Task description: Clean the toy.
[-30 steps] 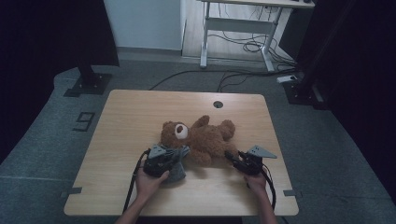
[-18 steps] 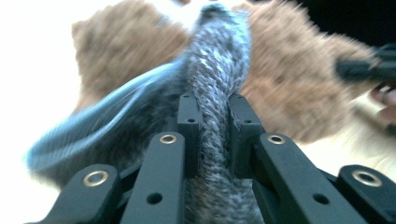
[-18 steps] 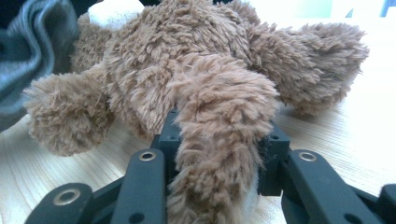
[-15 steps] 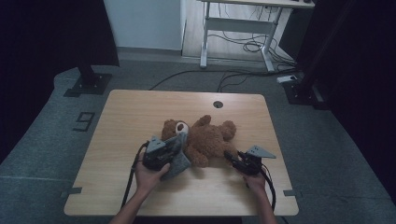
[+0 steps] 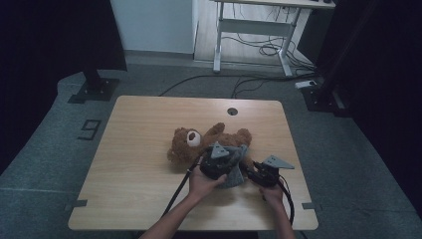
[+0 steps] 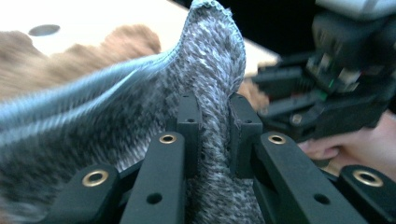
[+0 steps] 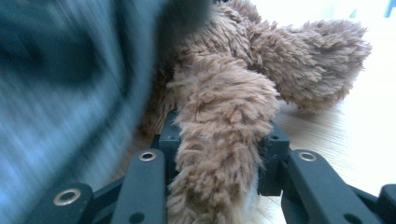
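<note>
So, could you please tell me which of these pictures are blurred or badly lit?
High view: dim, dark surroundings, teddy bear readable. Left gripper view: grey knitted garment sharp between the jaws, smeared at left; table overexposed. Right gripper view: the bear's limb sharp, the garment at left streaked with motion blur.

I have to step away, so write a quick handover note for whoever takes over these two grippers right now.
Left gripper: shut on the grey knit garment, lifted over the teddy bear.
Right gripper: shut on one brown furry limb, which limb I cannot tell.
Bear lies at mid wooden table, head toward the left.
Done: both grips are set.
Left: likely work the garment along the bear while the right holds that limb.
</note>
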Motion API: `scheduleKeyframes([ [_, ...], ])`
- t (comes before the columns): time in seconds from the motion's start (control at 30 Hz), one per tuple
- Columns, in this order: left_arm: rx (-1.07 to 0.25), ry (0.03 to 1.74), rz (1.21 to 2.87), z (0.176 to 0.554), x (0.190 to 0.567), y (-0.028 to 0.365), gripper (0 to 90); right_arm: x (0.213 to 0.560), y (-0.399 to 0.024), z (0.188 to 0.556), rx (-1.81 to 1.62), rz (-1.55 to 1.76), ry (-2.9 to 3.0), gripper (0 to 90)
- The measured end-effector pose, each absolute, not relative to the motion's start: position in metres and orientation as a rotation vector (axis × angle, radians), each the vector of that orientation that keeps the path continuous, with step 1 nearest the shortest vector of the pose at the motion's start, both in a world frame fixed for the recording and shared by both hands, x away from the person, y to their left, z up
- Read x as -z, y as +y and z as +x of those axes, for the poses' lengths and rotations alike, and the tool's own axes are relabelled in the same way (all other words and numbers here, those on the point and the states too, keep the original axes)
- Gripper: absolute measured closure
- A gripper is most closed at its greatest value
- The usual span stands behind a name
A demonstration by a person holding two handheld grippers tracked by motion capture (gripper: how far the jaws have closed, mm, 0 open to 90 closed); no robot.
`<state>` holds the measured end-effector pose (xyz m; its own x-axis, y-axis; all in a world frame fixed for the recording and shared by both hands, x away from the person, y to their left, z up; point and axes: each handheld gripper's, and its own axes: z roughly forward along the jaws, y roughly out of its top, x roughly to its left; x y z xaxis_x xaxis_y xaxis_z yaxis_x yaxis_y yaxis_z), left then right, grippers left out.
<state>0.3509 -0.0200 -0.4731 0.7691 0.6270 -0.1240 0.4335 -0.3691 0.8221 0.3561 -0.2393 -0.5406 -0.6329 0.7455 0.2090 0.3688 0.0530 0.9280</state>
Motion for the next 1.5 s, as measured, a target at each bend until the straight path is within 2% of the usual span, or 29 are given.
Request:
scheduleKeyframes([
  [0.1,-0.254,0.825,2.044,0.352,0.49,-0.023,77.1,0.541,-0.24,0.356,-1.611,1.121,2.015,63.2],
  [0.23,-0.215,0.851,2.018,0.351,0.501,-0.009,77.2,0.543,-0.241,0.356,-1.614,1.097,2.034,63.2],
  [0.6,-0.25,0.941,1.963,0.341,0.51,0.053,77.1,0.542,-0.242,0.356,-1.638,1.083,2.027,63.1],
  [1.07,-0.325,1.057,1.883,0.335,0.507,0.128,76.4,0.544,-0.243,0.355,-1.642,1.068,2.039,63.0],
  [1.5,-0.374,1.126,1.774,0.325,0.499,0.178,76.3,0.545,-0.245,0.356,-1.655,1.07,2.038,63.0],
])
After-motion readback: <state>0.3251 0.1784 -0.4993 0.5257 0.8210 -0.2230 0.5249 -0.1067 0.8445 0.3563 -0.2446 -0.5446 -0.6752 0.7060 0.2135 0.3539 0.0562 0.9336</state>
